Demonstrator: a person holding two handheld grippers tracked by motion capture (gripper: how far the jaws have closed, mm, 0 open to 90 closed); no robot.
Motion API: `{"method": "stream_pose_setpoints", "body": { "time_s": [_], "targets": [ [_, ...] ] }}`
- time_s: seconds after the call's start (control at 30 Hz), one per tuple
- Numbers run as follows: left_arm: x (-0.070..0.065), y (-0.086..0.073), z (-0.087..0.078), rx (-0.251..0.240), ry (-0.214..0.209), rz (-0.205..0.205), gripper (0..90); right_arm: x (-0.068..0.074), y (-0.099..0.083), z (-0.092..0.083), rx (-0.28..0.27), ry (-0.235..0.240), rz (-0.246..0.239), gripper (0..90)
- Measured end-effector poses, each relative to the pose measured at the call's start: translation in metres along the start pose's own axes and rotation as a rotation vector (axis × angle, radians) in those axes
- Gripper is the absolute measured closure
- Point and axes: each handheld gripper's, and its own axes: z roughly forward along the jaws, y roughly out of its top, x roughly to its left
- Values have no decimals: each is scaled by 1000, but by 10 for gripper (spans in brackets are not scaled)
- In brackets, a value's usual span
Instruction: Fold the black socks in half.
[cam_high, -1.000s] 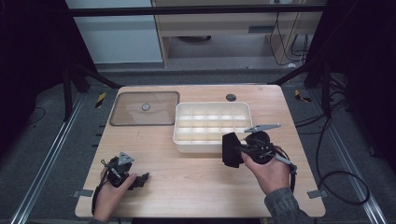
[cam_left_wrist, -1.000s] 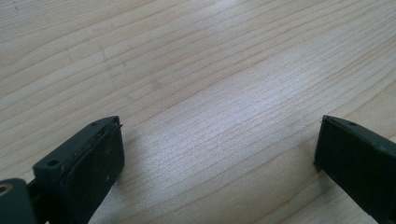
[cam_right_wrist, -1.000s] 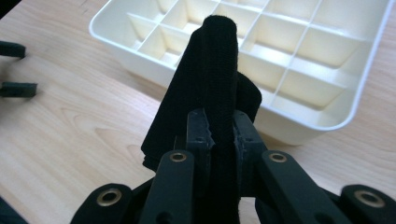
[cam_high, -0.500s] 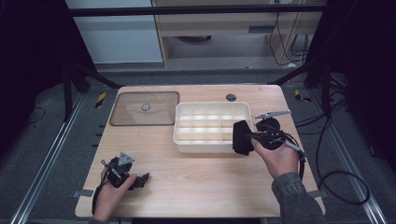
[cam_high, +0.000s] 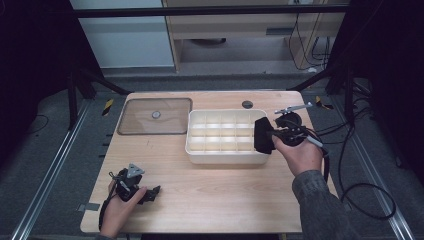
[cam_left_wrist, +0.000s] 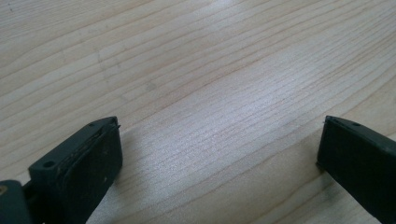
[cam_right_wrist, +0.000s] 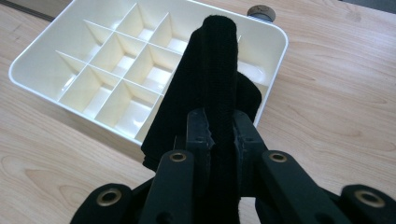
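Pale wooden table (cam_high: 215, 200), fine straight grain. White plastic organiser tray (cam_high: 227, 157) near the middle, rounded corners, thin dividers forming a grid of rectangular compartments, all seen bare inside. Left of the tray, lying flat: clear brownish lid (cam_high: 155, 116), rounded rectangle with a small round knob at its centre. Just beyond the tray's far edge: small dark round disc (cam_high: 247, 104). At the tray's right end: right gripper (cam_right_wrist: 219, 133), jaws clamped on folded black cloth (cam_right_wrist: 212, 70), soft and matte, hanging over the end compartments. Well in front of the tray, toward its left: left gripper (cam_high: 152, 191), jaws spread wide apart above bare wood, holding nothing.
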Motion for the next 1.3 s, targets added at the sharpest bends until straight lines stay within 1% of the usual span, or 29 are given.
{"method": "stream_pose_setpoints", "body": {
  "time_s": [0.2, 0.4, 0.57, 0.73, 0.83, 1.0, 1.03, 1.17, 1.3],
  "targets": [
    [0, 0, 0, 0, -1, 2, 0, -1, 5, 6, 7, -8, -1, 803],
    [0, 0, 0, 2, -4, 2, 0, -4, 9, 8, 10, -12, 4, 803],
    [0, 0, 0, 0, -5, 4, 0, -6, 13, 9, 16, -18, -5, 803],
    [0, -1, 0, -12, -10, -1, 0, -7, 17, 14, 41, -29, -23, 803],
    [0, -1, 0, -7, -9, 4, 0, -5, 19, 19, 57, -35, -34, 803],
    [0, -1, 0, -11, -9, 0, 0, -3, 19, 29, 93, -63, -75, 803],
    [0, -1, 0, -11, -8, -1, 0, -3, 19, 30, 96, -66, -71, 803],
    [0, 0, 0, -2, -9, 4, 0, -4, 17, 36, 106, -76, -86, 803],
    [0, 0, 0, -2, -8, 4, 0, -6, 16, 44, 122, -79, -84, 802]
  ]
}}
